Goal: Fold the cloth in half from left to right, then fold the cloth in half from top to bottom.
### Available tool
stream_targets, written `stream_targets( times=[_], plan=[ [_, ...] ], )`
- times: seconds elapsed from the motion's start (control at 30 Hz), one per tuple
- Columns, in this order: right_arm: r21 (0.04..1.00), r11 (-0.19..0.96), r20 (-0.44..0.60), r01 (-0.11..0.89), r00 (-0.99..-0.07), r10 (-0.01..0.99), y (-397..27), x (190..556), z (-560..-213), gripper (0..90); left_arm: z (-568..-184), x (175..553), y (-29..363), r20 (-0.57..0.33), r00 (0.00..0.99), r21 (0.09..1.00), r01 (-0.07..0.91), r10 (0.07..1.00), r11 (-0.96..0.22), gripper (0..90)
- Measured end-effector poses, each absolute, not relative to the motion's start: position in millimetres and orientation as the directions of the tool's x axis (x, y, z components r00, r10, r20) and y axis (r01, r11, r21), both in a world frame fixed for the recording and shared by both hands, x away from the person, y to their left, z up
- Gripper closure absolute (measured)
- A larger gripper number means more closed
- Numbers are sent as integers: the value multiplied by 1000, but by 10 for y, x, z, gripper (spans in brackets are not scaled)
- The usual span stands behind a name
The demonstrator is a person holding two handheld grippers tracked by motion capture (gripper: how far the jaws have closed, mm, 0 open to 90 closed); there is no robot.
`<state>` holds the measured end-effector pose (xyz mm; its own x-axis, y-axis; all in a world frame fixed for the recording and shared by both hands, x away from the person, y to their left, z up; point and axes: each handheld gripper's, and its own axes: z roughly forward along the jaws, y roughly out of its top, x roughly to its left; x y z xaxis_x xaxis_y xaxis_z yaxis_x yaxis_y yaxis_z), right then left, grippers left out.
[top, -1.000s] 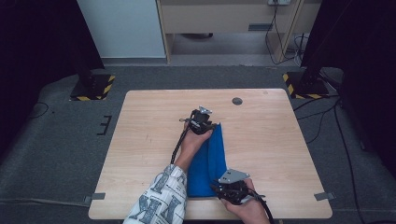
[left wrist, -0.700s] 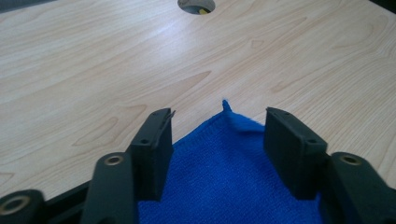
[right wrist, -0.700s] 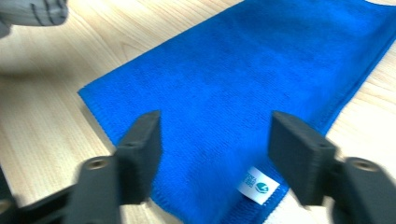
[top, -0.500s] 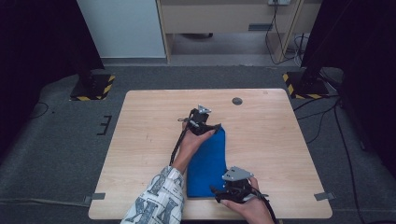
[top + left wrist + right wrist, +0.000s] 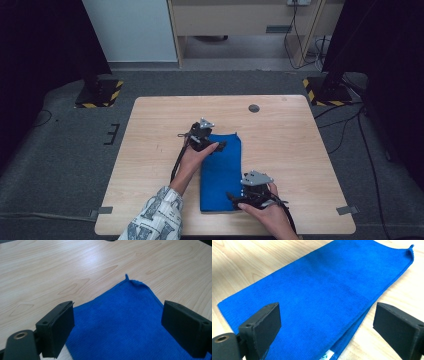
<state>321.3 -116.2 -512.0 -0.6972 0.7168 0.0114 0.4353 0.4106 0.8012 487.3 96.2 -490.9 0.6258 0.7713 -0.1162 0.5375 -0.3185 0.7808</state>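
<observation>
A blue cloth (image 5: 221, 170), folded lengthwise into a long strip, lies flat on the wooden table (image 5: 150, 150). My left gripper (image 5: 216, 145) hovers at its far left corner. In the left gripper view that gripper (image 5: 120, 327) stands open over the blue cloth (image 5: 117, 315), its jaws just opened and not pressing it. My right gripper (image 5: 234, 196) is at the cloth's near right edge. In the right gripper view it (image 5: 328, 327) is open too, its jaws just spread, with the folded cloth (image 5: 324, 287) beneath and a small white label (image 5: 326, 356) at the fold.
A round dark grommet (image 5: 254, 108) sits near the table's far edge. Bare wood lies left and right of the cloth. Stand bases with yellow-black stripes (image 5: 97, 93) (image 5: 325, 90) rest on the grey floor beyond the table.
Both grippers have opened and let go of the cloth, which now lies flat and wider. The left gripper has drawn back left and nearer. The right hand has stayed put.
</observation>
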Motion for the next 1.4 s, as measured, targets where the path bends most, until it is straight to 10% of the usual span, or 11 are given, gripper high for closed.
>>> stream_targets(
  times=[1.4],
  plan=[
    [767,482,-98,423,-666,740,-1170,4469,-4954,173,-4921,4886,1450,-95,591,761,562,801,-324,108]
  ],
)
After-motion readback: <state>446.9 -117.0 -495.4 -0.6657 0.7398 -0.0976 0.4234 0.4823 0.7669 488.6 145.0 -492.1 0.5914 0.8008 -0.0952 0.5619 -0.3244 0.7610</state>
